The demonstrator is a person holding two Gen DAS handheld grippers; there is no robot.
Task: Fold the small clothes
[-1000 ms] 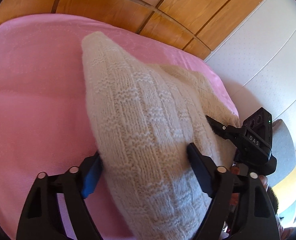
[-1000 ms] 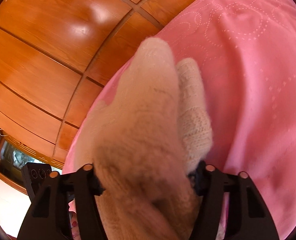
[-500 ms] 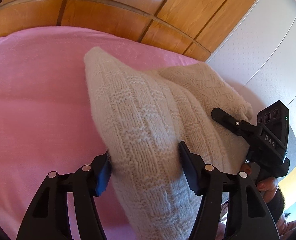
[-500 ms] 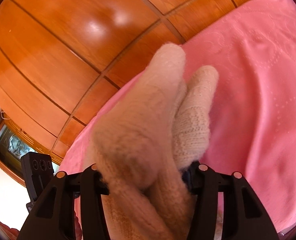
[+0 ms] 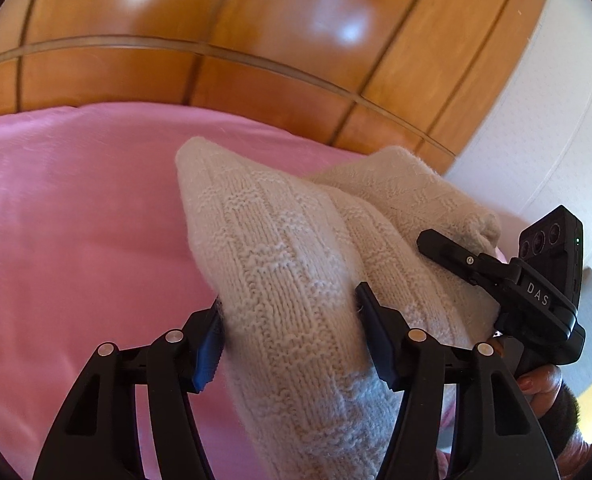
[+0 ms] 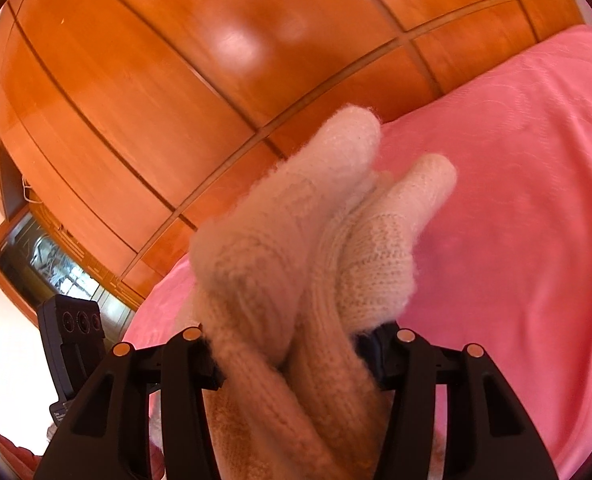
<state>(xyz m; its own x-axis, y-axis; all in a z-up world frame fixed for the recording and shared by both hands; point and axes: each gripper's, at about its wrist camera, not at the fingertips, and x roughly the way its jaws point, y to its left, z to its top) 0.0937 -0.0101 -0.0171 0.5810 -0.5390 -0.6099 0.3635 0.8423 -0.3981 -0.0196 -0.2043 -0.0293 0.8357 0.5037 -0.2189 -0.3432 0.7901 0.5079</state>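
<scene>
Knitted garment hangs doubled above the pink bed, clamped by left claw and, at 3 o'clock, right claw. Probably one fold made; laying flat remains.

Showing cream-white knit garment, textured block-and-rib pattern. Lying under it, plain pink bedspread. Gleaming behind, far side, glossy orange-brown wooden panelling with dark grooves. Standing far right, white dotted wall. Gripping, black grippers, blue pad.
</scene>
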